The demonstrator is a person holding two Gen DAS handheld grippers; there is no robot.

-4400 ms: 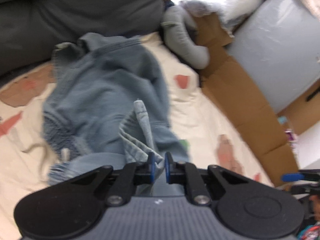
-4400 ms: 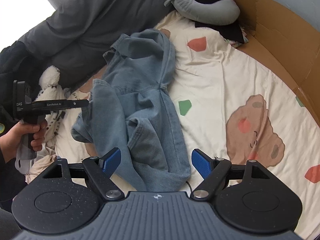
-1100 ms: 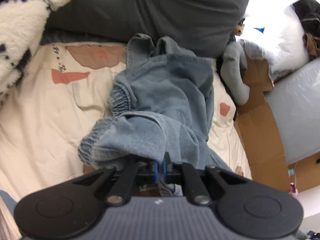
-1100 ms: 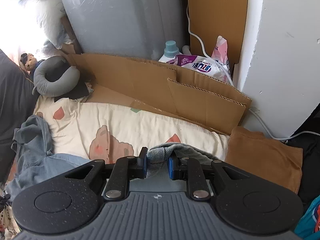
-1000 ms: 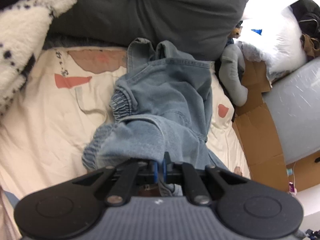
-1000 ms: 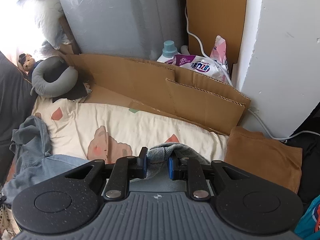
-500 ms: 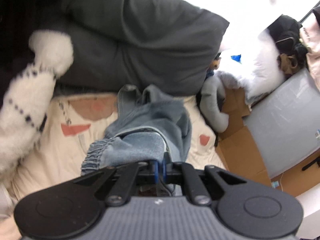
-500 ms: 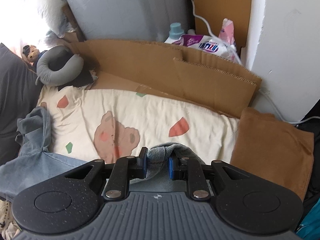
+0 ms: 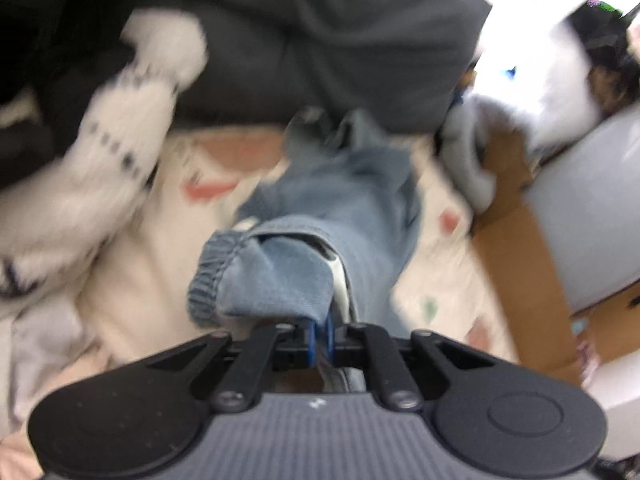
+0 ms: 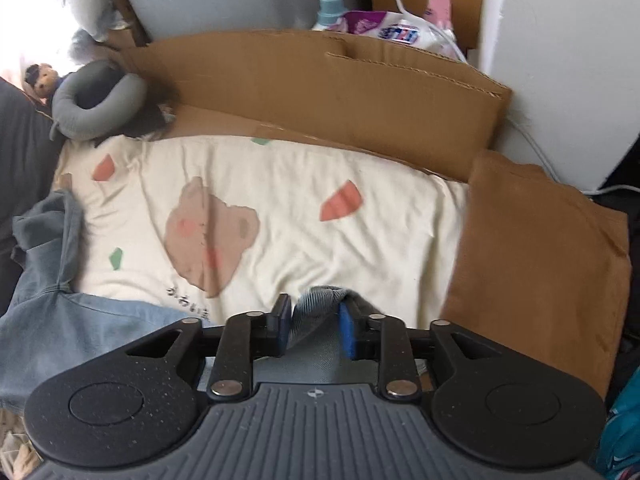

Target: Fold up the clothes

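Left tongs point(image 9: 319, 334) pinched tight on blue jeans point(image 9: 344, 216), centre frame, blurred; right tongs point(image 10: 313, 330) part-open with a jeans fold between the pads, grip unclear; jeans trailing lower left over cream bedsheet point(image 10: 288, 200); brown cloth point(image 10: 536, 248) at right.
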